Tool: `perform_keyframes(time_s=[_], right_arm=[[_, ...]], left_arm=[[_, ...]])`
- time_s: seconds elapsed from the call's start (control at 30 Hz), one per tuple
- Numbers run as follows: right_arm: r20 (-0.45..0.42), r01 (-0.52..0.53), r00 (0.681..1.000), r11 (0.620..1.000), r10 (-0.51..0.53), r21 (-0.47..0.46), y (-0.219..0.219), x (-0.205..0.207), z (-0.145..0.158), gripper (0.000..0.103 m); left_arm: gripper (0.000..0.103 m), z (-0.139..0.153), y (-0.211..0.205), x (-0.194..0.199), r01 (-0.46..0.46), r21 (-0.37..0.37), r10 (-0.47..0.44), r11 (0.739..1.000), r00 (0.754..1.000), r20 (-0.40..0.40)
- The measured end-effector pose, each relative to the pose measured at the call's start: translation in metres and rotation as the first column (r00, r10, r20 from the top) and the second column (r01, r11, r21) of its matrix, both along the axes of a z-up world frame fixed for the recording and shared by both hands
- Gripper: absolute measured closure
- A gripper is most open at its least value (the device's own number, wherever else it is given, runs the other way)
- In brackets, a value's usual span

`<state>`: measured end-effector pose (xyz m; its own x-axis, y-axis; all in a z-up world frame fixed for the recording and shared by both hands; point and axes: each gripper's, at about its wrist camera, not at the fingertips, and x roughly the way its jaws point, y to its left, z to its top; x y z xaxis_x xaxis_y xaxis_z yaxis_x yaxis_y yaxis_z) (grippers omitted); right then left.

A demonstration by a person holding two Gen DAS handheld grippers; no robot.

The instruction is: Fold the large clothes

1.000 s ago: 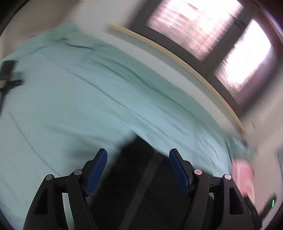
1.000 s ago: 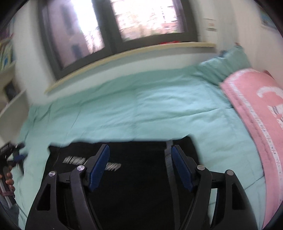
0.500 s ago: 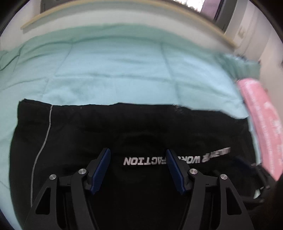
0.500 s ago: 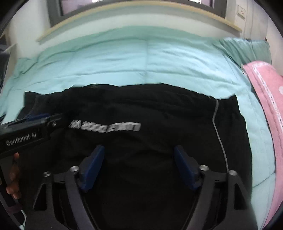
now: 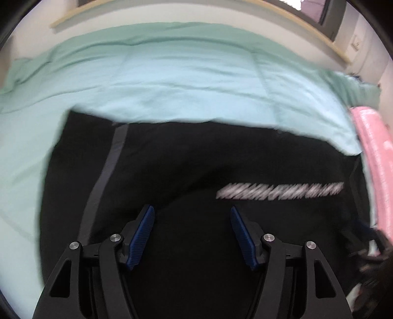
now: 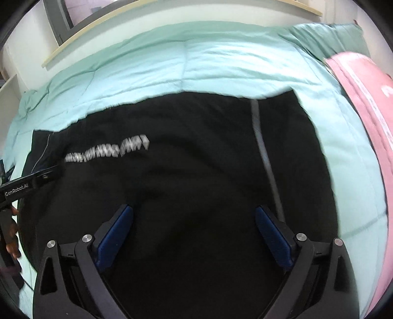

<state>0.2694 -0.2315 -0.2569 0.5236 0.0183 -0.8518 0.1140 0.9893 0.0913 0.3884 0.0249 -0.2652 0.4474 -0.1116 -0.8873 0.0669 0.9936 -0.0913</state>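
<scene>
A: How does the black garment (image 6: 186, 171) lie?

B: Spread flat on the mint-green bedcover (image 6: 196, 63), its long side running across the bed, roughly parallel to the pale wooden sill (image 6: 81, 36) at the far wall. Its far edge faces that sill; the near part runs under both grippers and out of the bottom of each view.

A: Any markings on it?

B: A strip of white lettering (image 6: 108, 149) runs along the same long direction, but it is smeared by blur and I cannot read it. A thin grey stripe (image 6: 267, 169) crosses the cloth from the far edge toward the near side, at right angles to the lettering. In the left wrist view a similar grey stripe (image 5: 105, 181) shows on the other side of the lettering (image 5: 280, 191).

A: And the room around the bed?

B: White wall below the sill, a dark window frame (image 6: 59, 17) above it. A pink cloth (image 6: 368, 103) lies along the bedcover's edge, beside the garment's end.

A: The grippers?

B: The right gripper (image 6: 194, 220) hovers over the black garment, its jaws just having opened wide, with only flat cloth below them. The left gripper (image 5: 192, 220) stands open over the garment (image 5: 196, 159), jaws apart, nothing pinched.

A: Anything legible at all?

B: Yes: "GenRobot.AI" in white on the left gripper's body (image 6: 27, 186), seen at the right wrist view's edge.
</scene>
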Motion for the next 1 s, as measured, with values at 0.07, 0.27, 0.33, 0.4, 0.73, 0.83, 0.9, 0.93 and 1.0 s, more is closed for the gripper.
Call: perform_keyframes(time_s=[0.07, 0.27, 0.33, 0.4, 0.73, 0.83, 0.9, 0.93, 1.0], right_arm=[[0.004, -0.001, 1.0, 1.0, 0.001, -0.007, -0.006, -0.018, 0.003, 0.006], [-0.064, -0.06, 0.996, 0.995, 0.055, -0.08, -0.008, -0.053, -0.014, 0.005], [-0.065, -0.071, 0.996, 0.993, 0.065, -0.099, -0.008, -0.053, -0.02, 0.002], [-0.078, -0.065, 0.995, 0.99, 0.055, -0.126, -0.005, -0.049, -0.023, 0.0], [-0.107, 0.091, 0.992, 0.979, -0.073, 0.183, -0.074, -0.105, 0.005, 0.007], [-0.14, 0.132, 0.987, 0.912, -0.083, 0.389, -0.104, -0.136, 0.002, 0.007], [-0.178, 0.144, 0.982, 0.874, -0.067, 0.464, -0.112, -0.161, 0.002, 0.007], [-0.195, 0.146, 0.979, 0.866, -0.057, 0.478, -0.114, -0.167, 0.002, 0.007], [-0.222, 0.144, 0.974, 0.856, -0.035, 0.497, -0.123, -0.177, 0.002, 0.007]], left_arm=[[0.037, -0.001, 0.024, -0.019, -0.032, -0.045, 0.032, 0.998, 1.0, -0.001], [0.037, -0.008, 0.056, -0.06, -0.041, -0.09, 0.037, 0.995, 0.998, -0.044], [0.037, -0.016, 0.041, -0.065, 0.019, 0.015, -0.018, 1.0, 0.999, -0.037], [0.036, -0.025, 0.031, -0.065, 0.029, 0.078, -0.026, 0.997, 0.999, -0.038], [0.036, -0.014, 0.122, -0.127, -0.208, -0.067, 0.203, 0.976, 0.977, -0.073], [0.034, -0.022, 0.167, -0.161, -0.25, -0.216, 0.221, 0.944, 0.964, -0.148], [0.034, -0.02, 0.191, -0.185, -0.251, -0.25, 0.212, 0.935, 0.962, -0.175], [0.034, -0.018, 0.197, -0.194, -0.245, -0.276, 0.199, 0.929, 0.963, -0.183], [0.034, -0.012, 0.21, -0.215, -0.229, -0.339, 0.171, 0.913, 0.966, -0.194]])
